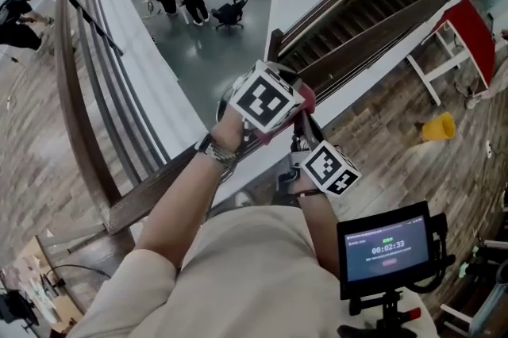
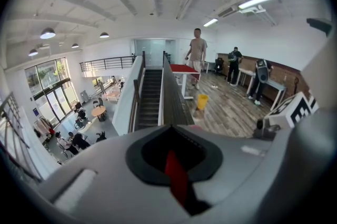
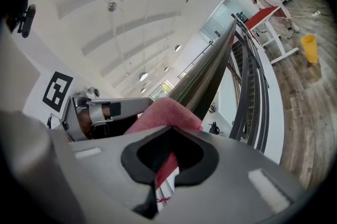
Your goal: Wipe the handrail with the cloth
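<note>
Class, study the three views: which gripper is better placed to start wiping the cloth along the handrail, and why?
Probably the right gripper: shut on the red cloth, whose bulk sits against the handrail just ahead of its jaws. The left gripper pinches only a thin strip.

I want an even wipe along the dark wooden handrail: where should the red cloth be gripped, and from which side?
Grip the red cloth by its two ends, one from each side of the handrail, leaving the middle to lie on the rail. It is limp, so one pinch would probably bunch it; the left gripper and right gripper are each shut on an end.
</note>
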